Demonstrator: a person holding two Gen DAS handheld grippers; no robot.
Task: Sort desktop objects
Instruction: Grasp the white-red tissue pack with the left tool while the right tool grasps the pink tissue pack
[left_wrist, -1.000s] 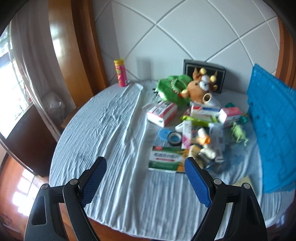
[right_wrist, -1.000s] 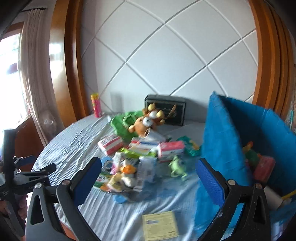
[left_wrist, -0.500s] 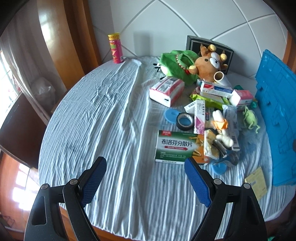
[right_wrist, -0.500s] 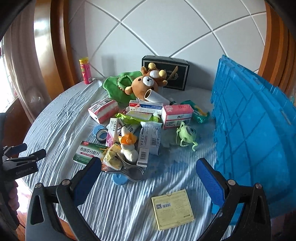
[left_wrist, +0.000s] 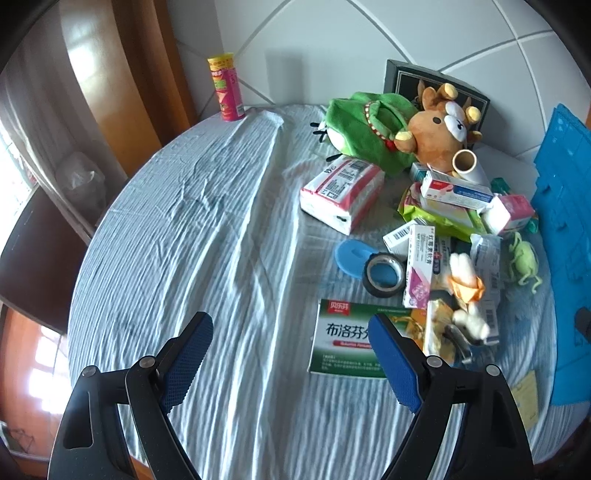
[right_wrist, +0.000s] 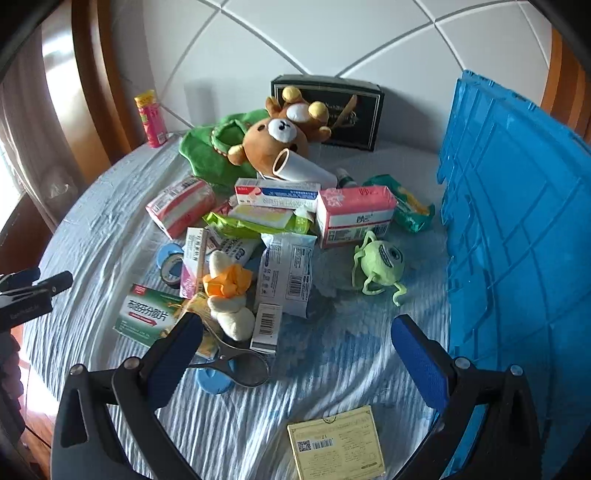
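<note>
— On the table (left_wrist: 192, 236), where's the stuff to sort?
— Piled beside the blue crate (right_wrist: 517, 229): green box (left_wrist: 347, 339) nearest the left gripper (left_wrist: 290, 332), tape roll (left_wrist: 384, 275) just behind it, bear (right_wrist: 277, 138) at the back.
— And the tongs?
— Left gripper spread wide, empty. Right gripper (right_wrist: 295, 339) likewise, over the magnifier (right_wrist: 243, 367), holding nothing.

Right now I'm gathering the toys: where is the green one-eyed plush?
In the right wrist view the green one-eyed plush lies right of the pile, between the pink tissue pack and the blue crate.
</note>
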